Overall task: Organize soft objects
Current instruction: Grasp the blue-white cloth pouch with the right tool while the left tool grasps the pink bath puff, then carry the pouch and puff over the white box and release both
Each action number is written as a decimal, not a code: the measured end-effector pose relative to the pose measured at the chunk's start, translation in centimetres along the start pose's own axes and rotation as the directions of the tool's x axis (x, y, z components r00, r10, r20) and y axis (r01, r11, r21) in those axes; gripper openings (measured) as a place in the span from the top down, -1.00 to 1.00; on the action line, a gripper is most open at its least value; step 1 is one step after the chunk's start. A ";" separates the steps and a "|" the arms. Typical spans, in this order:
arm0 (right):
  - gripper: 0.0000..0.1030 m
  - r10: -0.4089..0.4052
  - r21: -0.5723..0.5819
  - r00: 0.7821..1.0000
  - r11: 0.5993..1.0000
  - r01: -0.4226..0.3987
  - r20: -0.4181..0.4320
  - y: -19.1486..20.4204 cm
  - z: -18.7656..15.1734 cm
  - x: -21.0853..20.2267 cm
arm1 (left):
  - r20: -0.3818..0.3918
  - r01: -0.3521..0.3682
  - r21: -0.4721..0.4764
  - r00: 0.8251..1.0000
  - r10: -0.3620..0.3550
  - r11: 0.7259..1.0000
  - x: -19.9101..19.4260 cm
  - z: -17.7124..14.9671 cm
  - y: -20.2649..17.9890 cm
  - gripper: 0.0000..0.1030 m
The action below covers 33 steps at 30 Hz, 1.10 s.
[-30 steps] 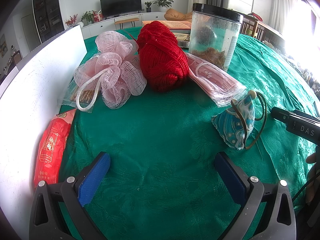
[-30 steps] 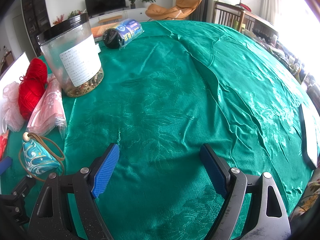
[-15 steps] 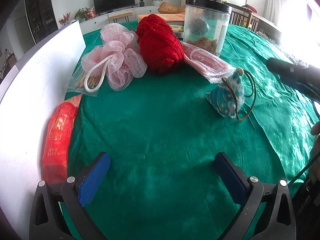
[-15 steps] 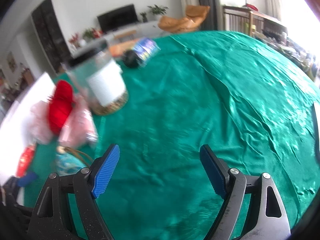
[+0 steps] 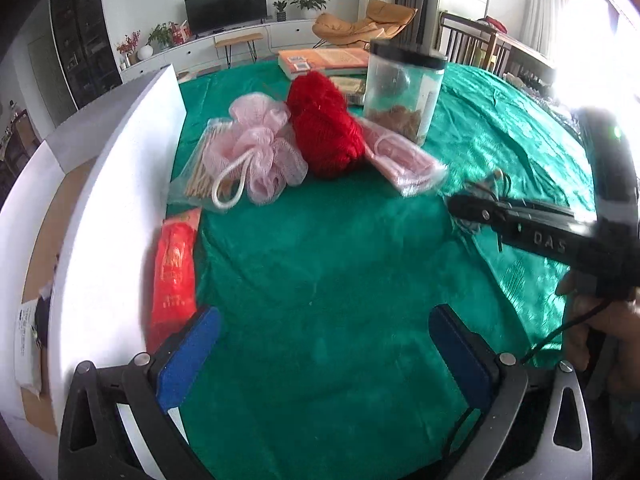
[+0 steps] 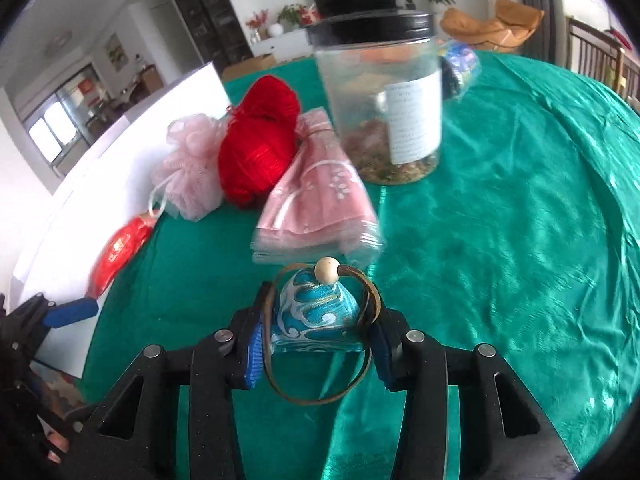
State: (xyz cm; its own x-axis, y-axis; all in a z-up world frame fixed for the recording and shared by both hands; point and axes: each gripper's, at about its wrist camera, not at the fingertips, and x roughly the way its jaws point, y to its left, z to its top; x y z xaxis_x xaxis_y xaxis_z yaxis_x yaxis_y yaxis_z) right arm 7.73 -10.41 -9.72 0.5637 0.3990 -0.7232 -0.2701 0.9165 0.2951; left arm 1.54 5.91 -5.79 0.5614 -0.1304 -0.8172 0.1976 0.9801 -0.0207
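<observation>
Left wrist view: the left gripper (image 5: 320, 344) hangs low over the green cloth (image 5: 320, 272), jaws wide apart with nothing between them. Ahead lie a pink loofah (image 5: 256, 156), a red yarn ball (image 5: 328, 136), a bagged pink cloth (image 5: 404, 160) and a clear jar (image 5: 404, 96), all close together. A red packet (image 5: 174, 272) lies against the white box (image 5: 120, 200) at the left. The right gripper's body crosses the right edge and hides what it holds, save for a bit of cord.

Right wrist view: the right gripper (image 6: 318, 344) has its jaws closed on the pouch (image 6: 316, 316) — a small teal brocade bag with a bead (image 6: 327, 269) on top and a brown cord (image 6: 370, 300) looping round it. The pads press its two sides, low on the body. Whether it has left the cloth is hard to tell.

The pouch looks light and squashy, the brocade a little slick, so a firm hold across the fullest part seems best — not the cord, which would let it swing. The loop hangs loose below the jaws and could snag on the box wall.
</observation>
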 end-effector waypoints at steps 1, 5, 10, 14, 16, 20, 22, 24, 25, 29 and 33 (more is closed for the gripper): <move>0.11 0.000 0.043 1.000 0.999 -0.001 0.024 -1.1 -0.4 -0.9 | 0.017 0.007 -0.008 1.000 -0.007 1.000 -0.5 1.2 0.3 -1.00; 0.11 0.004 0.209 0.990 0.977 -0.033 0.141 -4.6 -0.9 -3.8 | 0.063 0.009 -0.098 0.998 -0.003 0.995 -0.7 7.5 2.4 -1.00; 0.11 -0.007 0.264 0.989 0.964 -0.033 0.149 -5.8 -1.0 -3.7 | -0.015 -0.105 -0.205 0.994 0.105 0.973 4.1 12.6 6.2 -0.62; 0.11 -0.015 0.266 0.986 0.964 -0.031 0.167 -5.4 -1.2 -4.4 | -0.129 -0.094 -0.248 0.990 0.063 0.964 8.8 13.0 8.0 -0.61; 0.11 -0.018 0.268 0.986 0.963 -0.029 0.168 -5.4 -1.3 -4.4 | -0.121 -0.063 -0.264 0.992 0.031 0.963 9.7 12.6 8.1 -0.07; 0.11 -0.031 0.278 0.984 0.960 -0.020 0.177 -5.5 -1.5 -4.7 | -0.075 0.004 -0.330 0.997 -0.031 0.944 8.4 12.7 9.4 0.60; 0.11 -0.039 0.287 0.982 0.958 -0.017 0.187 -5.7 -1.6 -4.9 | -0.017 0.042 -0.335 0.999 -0.051 0.941 5.8 12.9 9.6 0.61; 0.11 -0.048 0.296 0.980 0.955 -0.013 0.195 -5.9 -1.6 -5.1 | 0.045 0.093 -0.341 0.996 -0.083 0.935 2.6 12.9 10.1 0.61; 0.11 -0.050 0.301 0.979 0.954 -0.012 0.198 -6.0 -1.6 -5.1 | 0.074 0.113 -0.343 0.993 -0.094 0.933 1.1 12.9 10.5 0.61; 0.11 -0.075 0.299 0.975 0.954 0.009 0.209 -6.4 -0.6 -5.6 | 0.164 0.158 -0.341 0.981 -0.107 0.927 -4.6 12.8 12.8 0.61; 0.11 -0.136 0.225 0.970 0.970 0.090 0.199 -7.0 4.5 -6.1 | 0.204 0.150 -0.366 0.976 -0.078 0.919 -8.0 11.9 15.7 0.61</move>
State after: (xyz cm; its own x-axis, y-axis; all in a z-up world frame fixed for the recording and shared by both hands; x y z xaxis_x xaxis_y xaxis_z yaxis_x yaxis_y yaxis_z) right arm 9.69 -19.10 -4.49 0.7394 0.2682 -0.6175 -0.0358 0.9316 0.3618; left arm 9.66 20.56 7.30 0.6963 -0.2341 -0.6785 -0.0283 0.9356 -0.3519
